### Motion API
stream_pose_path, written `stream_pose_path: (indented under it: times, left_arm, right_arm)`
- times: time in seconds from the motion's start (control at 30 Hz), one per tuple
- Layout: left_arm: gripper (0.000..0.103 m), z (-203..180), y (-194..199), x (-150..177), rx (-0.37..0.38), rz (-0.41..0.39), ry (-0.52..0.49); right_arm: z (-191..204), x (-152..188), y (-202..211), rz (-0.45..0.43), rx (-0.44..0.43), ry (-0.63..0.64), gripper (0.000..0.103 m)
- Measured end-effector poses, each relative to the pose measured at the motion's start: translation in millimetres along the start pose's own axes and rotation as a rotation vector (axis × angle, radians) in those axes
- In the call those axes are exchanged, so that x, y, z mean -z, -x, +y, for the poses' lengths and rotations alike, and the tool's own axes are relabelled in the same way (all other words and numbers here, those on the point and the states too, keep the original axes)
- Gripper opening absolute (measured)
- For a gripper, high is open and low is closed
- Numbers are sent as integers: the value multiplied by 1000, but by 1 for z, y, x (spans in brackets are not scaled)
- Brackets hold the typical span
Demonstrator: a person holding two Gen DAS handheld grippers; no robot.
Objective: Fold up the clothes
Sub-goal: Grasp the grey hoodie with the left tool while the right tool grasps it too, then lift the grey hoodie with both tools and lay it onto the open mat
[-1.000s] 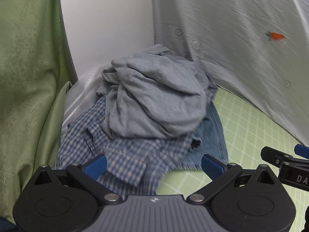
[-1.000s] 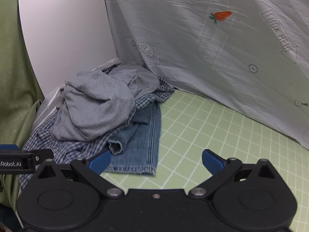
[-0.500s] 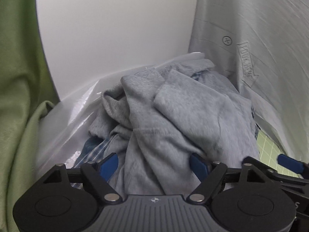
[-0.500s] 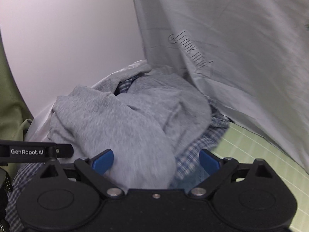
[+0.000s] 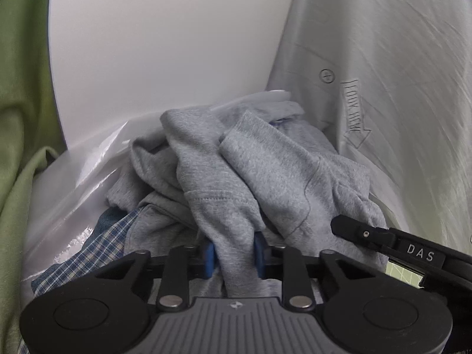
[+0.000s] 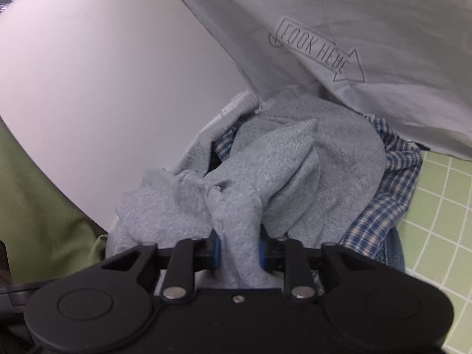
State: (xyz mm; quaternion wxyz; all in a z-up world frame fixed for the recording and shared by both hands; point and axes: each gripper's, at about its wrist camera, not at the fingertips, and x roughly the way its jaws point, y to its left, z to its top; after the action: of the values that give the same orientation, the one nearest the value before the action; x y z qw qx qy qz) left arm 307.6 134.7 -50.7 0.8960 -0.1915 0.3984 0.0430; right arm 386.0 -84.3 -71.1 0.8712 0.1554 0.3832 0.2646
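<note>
Left wrist view: rumpled grey sweatshirt, folds pinched in just-closed left claw and right claw

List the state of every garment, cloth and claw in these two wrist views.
Grey sweatshirt: crumpled on top of the pile, pinched by both claws.
Plaid shirt: bunched under the sweatshirt.
Jeans: mostly buried.
Left claw: just closed on a grey fold.
Right claw: just closed on a grey fold.
Grey backdrop sheet: hanging, draped.
</note>
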Motion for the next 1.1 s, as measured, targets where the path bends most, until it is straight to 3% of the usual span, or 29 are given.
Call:
stream_pose_path:
  times: [0.1,0.3,0.47,0.6,0.73,0.83,0.93,1.0,1.07,1.1]
  left_arm:
    - [23,-19,34,5,38,-65,-53]
    - [22,-75,118,28,231,-170,-163]
    - [22,-133,167,78,370,-152,-255]
    - [22,-180,195,143,466,-64,-313]
    - [22,-228,222,221,539,47,-400]
    - [23,-256,230,279,550,159,-464]
    - [30,-276,227,324,525,293,-504]
    - [31,-281,225,344,494,340,-512]
    - [40,-280,225,354,446,338,-514]
    - [53,-277,226,354,416,327,-509]
  right_arm:
    - [9,7,45,-99,4,10,16]
    - [9,23,177,-340,-9,-23,15]
    - [-13,69,288,-475,87,-110,15]
    - [-40,123,367,-535,199,-194,15]
    - [-69,191,432,-513,353,-247,15]
    - [-92,243,479,-494,467,-313,15]
    - [-117,285,508,-364,652,-331,16]
    - [-134,309,523,-269,762,-349,18]
    - [-147,324,527,-189,794,-376,24]
    - [-150,330,530,-184,806,-384,29]
